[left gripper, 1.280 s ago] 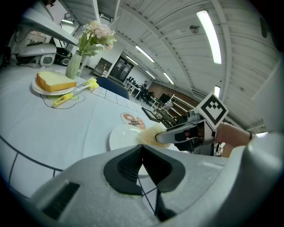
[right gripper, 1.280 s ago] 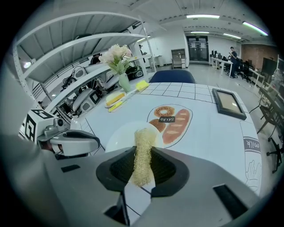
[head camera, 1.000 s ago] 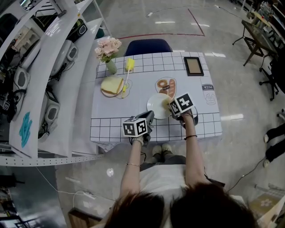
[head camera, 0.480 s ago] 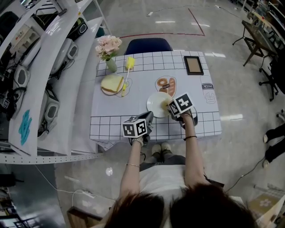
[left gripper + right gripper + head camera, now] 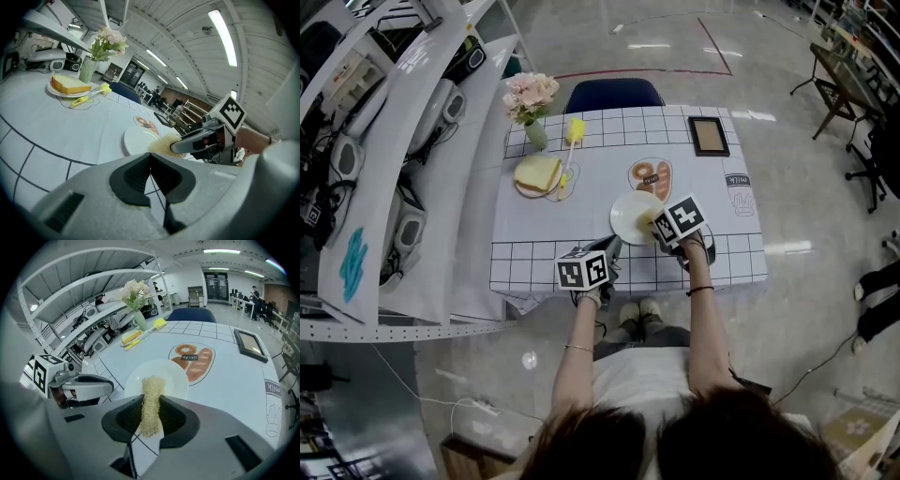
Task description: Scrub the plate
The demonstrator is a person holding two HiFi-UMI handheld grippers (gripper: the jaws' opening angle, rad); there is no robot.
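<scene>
A white plate lies on the table near the front edge. My right gripper is shut on a yellowish scrub pad, and the pad's tip rests on the plate's near side. My left gripper sits just left of the plate, low over the tablecloth. Its jaws are shut with nothing between them. In the left gripper view the plate and the pad lie ahead, with the right gripper coming in from the right.
A slice of bread on a small plate, a yellow brush and a flower vase stand at the back left. A picture frame is at the back right, with a blue chair behind the table. Shelves line the left side.
Almost nothing: the right gripper with the pad has shifted only slightly on the plate's near right side. The left gripper has stayed in place.
</scene>
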